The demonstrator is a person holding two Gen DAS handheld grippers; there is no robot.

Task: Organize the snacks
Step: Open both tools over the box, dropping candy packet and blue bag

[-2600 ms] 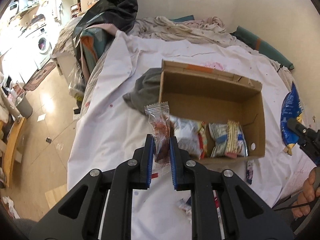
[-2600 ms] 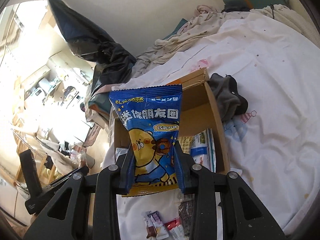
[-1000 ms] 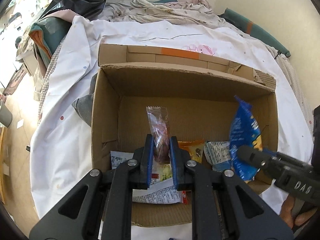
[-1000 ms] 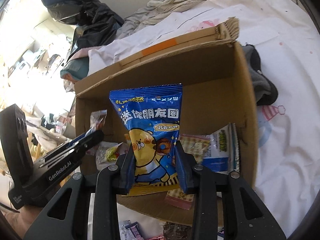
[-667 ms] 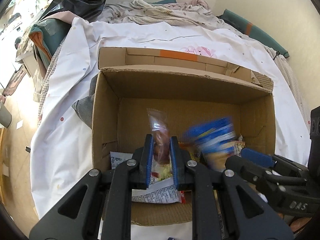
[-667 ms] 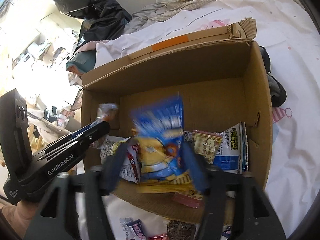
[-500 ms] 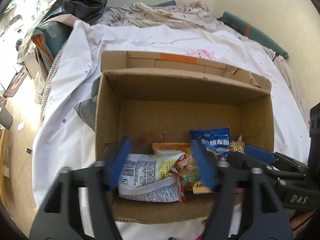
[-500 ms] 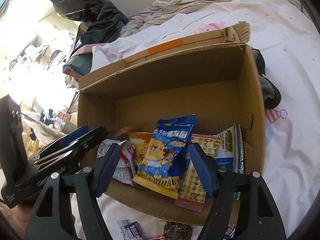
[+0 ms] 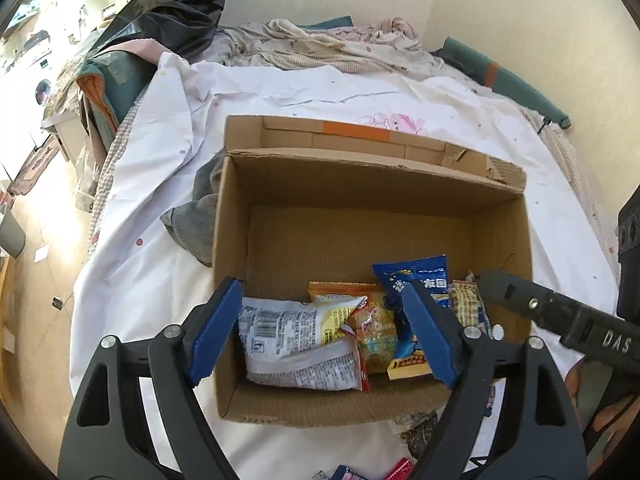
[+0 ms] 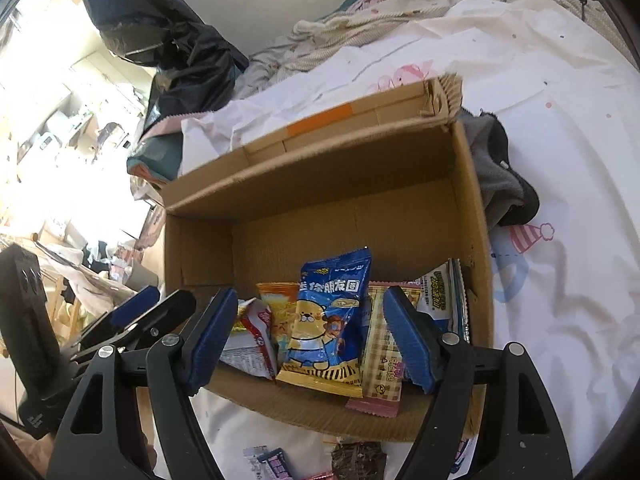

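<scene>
An open cardboard box (image 9: 232, 240) (image 10: 472, 200) sits on the white sheet with several snack packets in its near end. My left gripper (image 9: 320, 296) hovers over the near left part, its jaws opening, with nothing pressed between the blue pads. A white bag (image 9: 296, 344) and an orange bag (image 9: 340, 292) lie below it. My right gripper (image 10: 311, 298) hovers over the near right part, its jaws also opening. The blue bag (image 10: 328, 320) (image 9: 416, 280) lies loose in the box beneath it, leaning on other packets. I cannot pick out the clear-wrapped snack.
A grey garment (image 9: 192, 220) (image 10: 500, 176) lies against the box's far side wall. Loose small snacks (image 10: 276, 464) lie on the sheet in front of the box. Crumpled bedding (image 9: 328, 44) and a black bag (image 9: 172, 0) sit at the bed's far end; the floor drops off on the left.
Both grippers have gone from shut to wide open. The blue bag and the clear-wrapped snack dropped into the box. The left gripper drew back and up slightly.
</scene>
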